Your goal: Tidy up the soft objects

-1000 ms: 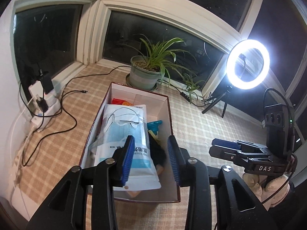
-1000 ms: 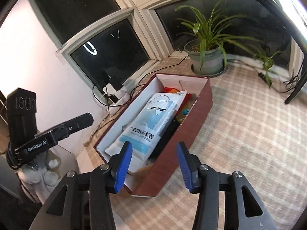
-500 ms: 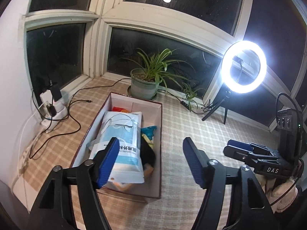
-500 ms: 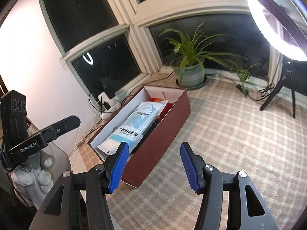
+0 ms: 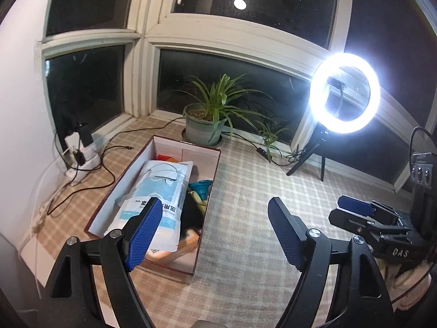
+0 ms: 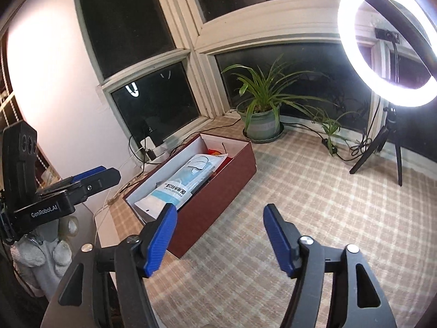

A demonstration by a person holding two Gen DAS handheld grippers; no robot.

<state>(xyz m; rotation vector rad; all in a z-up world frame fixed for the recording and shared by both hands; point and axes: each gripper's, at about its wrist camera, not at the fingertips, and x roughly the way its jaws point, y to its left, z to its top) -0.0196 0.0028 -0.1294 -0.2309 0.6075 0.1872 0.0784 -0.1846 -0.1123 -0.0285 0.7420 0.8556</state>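
While the left wrist view looks down over a checked mat (image 5: 259,191), the left gripper (image 5: 215,232) stands with its jaws wide apart, having just been opening, and nothing lies between the blue pads (image 5: 142,232). A long maroon box (image 5: 210,188) sits on the mat, left of centre, running from near to far. Inside it a pale blue mask packet (image 5: 158,191) lies lengthwise on top of the other contents. To the packet's right a teal item (image 5: 200,187) and something dark show; what the dark item is cannot be told with confidence. An orange object (image 5: 180,248) sits at the near end of the box. Beyond the box stands a potted plant (image 5: 210,120); a lit ring light (image 5: 345,93) stands far right, and a white power strip (image 5: 82,158) with cables lies far left. The right gripper (image 5: 363,213) appears at the right edge, clear of the box.

Seen from the right wrist view, the right gripper (image 6: 218,235) also has its jaws apart, having just been opening, with only bare mat (image 6: 286,191) between them. The box (image 6: 232,183) lies left of centre, the mask packet (image 6: 183,186) resting inside it. The left gripper (image 6: 92,180) shows at the left edge, near the box's near end and not touching it. Plant (image 6: 259,117) and ring light (image 6: 387,41) stand on the far side.
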